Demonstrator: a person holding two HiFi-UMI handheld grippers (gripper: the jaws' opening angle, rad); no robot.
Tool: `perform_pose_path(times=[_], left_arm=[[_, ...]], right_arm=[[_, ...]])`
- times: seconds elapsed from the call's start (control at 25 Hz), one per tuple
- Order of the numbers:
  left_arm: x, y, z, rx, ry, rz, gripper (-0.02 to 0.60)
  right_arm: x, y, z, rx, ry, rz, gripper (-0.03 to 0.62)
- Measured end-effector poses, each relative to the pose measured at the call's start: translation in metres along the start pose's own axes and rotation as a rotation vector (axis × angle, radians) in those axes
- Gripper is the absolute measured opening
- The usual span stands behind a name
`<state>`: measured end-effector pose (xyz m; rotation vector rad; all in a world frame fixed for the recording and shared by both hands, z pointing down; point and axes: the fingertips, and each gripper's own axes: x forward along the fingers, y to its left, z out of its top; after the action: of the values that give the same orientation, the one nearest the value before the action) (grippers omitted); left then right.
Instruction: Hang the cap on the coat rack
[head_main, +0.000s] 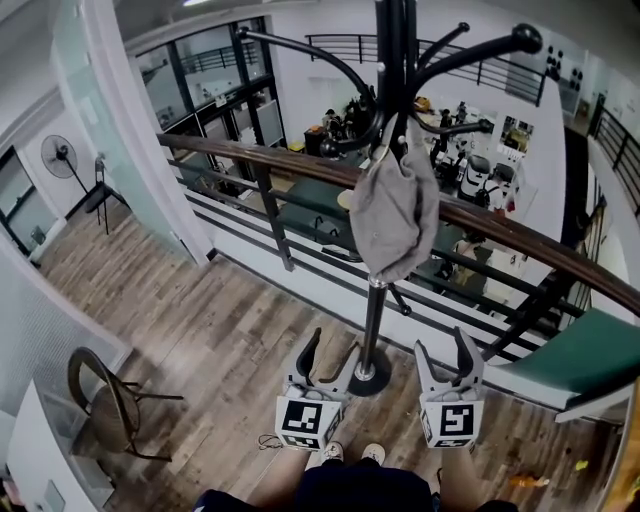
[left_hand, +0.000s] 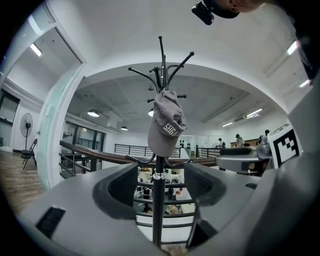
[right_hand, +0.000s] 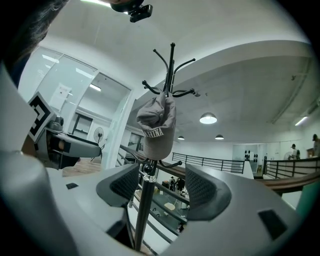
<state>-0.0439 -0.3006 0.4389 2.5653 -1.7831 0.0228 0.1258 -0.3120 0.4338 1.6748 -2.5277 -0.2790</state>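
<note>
While the grey cap (head_main: 398, 215) hangs high on the coat rack (head_main: 374, 310), drooping against the pole, we hold both tools low and well apart from it. Our left gripper (head_main: 331, 356) has its jaws spread with nothing between them. In its own view only the distant pole (left_hand: 158, 210) shows through the gap, with the cap (left_hand: 167, 122) above. Our right gripper (head_main: 441, 352) is likewise spread and bare, and its view frames the same pole (right_hand: 144, 202) and cap (right_hand: 156, 127).

Which hook bears the cap we cannot tell, since the cloth covers it. The white lettering is only partly legible, the rack's top is cut off in the head view, and its round base sits half behind the left gripper. Beyond runs a wooden railing (head_main: 520, 235), and a chair (head_main: 105, 400) stands at the left.
</note>
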Motion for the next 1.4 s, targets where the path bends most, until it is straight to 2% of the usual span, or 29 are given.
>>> perform_pose_path(times=[0.08, 0.16, 0.36, 0.4, 0.44, 0.56, 0.72, 1.0, 1.16, 1.28, 1.4], left_arm=[[0.001, -0.004, -0.001, 0.008, -0.006, -0.018, 0.278], [0.0, -0.01, 0.006, 0.033, -0.03, -0.033, 0.251], [-0.002, -0.015, 0.033, 0.019, -0.133, -0.033, 0.071], [-0.001, -0.014, 0.037, 0.008, -0.148, -0.026, 0.022], [-0.001, -0.014, 0.04, 0.004, -0.157, -0.021, 0.005], [0.003, -0.013, 0.041, 0.009, -0.154, -0.008, 0.003], [0.007, -0.008, 0.039, 0.004, -0.127, 0.018, 0.003], [0.008, -0.003, 0.043, 0.035, -0.121, 0.022, 0.003], [0.01, -0.002, 0.049, 0.023, -0.115, 0.011, 0.003], [0.012, -0.002, 0.054, 0.046, -0.117, 0.012, 0.003], [0.013, -0.002, 0.046, 0.044, -0.102, 0.003, 0.003]], right_arm=[[0.0, 0.001, 0.0, -0.006, 0.002, -0.006, 0.283], [-0.002, -0.003, 0.007, -0.009, -0.02, -0.028, 0.225], [-0.007, -0.014, 0.026, -0.02, -0.066, -0.07, 0.013], [-0.007, -0.014, 0.029, -0.021, -0.076, -0.066, 0.011], [-0.007, -0.013, 0.032, -0.024, -0.084, -0.058, 0.011], [-0.007, -0.008, 0.034, -0.039, -0.091, -0.035, 0.009], [-0.004, -0.01, 0.04, -0.031, -0.121, -0.051, 0.009], [-0.001, -0.014, 0.037, -0.066, -0.09, -0.056, 0.008], [0.002, -0.009, 0.041, -0.114, -0.097, -0.05, 0.008], [0.004, -0.007, 0.041, -0.156, -0.084, -0.035, 0.008], [0.004, -0.001, 0.038, -0.215, -0.069, -0.015, 0.008]])
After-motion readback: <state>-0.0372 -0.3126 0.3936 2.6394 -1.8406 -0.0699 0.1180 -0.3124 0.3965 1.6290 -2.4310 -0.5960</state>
